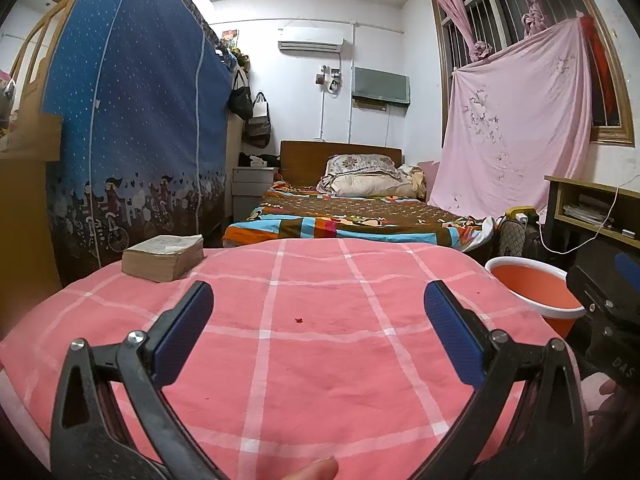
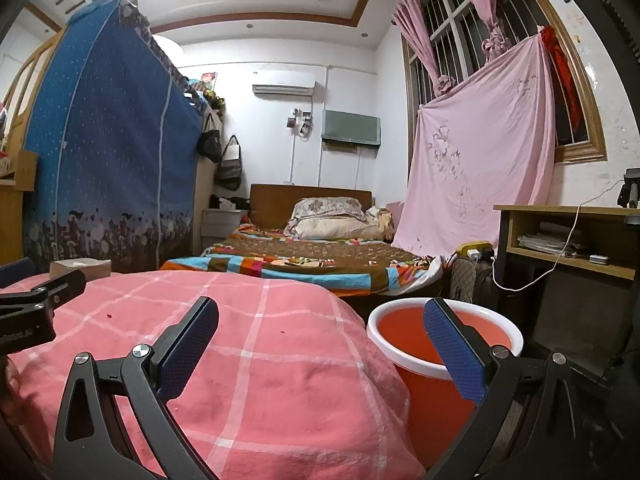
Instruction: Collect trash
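On the pink checked cloth (image 1: 320, 360), far left, sits a thick book (image 1: 164, 257). Your left gripper (image 1: 319, 334) is wide apart, holding nothing, with a tiny red crumb (image 1: 298, 320) between its fingers. Your right gripper (image 2: 321, 350) is wide apart too, beside the orange bucket (image 2: 424, 392).

My left gripper (image 1: 318, 320) is spread wide open over the pink checked cover (image 1: 320, 380), nothing between the pads. A tiny red crumb (image 1: 298, 320) sits on the cloth right ahead. Thick old book (image 1: 163, 257) far left, orange bucket (image 1: 536, 288) just off the right edge.
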Demonstrator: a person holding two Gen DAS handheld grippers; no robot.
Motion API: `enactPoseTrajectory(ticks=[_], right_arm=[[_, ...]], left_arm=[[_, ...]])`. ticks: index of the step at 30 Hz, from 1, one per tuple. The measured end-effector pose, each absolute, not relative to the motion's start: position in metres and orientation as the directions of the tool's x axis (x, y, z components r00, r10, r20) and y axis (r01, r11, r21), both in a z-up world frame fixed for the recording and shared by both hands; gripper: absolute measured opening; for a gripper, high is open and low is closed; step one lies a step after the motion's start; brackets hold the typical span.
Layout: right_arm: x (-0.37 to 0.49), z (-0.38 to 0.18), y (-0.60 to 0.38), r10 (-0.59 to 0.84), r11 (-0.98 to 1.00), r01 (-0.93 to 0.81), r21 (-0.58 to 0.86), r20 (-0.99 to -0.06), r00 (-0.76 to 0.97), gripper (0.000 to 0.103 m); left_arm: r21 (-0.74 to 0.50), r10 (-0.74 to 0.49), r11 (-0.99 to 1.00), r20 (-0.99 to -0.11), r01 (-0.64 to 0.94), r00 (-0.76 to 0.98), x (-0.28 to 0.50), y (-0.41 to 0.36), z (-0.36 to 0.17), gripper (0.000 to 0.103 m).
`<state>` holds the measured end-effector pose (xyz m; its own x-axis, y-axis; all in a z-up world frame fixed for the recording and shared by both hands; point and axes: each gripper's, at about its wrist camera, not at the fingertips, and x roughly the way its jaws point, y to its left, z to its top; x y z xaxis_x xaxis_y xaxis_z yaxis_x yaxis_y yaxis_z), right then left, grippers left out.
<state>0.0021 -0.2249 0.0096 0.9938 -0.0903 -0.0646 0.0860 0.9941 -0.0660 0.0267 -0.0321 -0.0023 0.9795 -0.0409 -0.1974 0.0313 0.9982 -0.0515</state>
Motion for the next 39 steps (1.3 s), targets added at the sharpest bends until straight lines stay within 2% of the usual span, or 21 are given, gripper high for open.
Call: enactPoseTrajectory(ticks=[39], right_arm=[[-0.0053, 0.0107, -0.2262, -0.093, 0.995, 0.092, -0.048, -0.027, 0.995, 0.103]], left_arm=[[-0.011, -0.031, 0.999, -0.147, 0.03, 0.989, 0.017, -0.037, 0.0009, 0.088]])
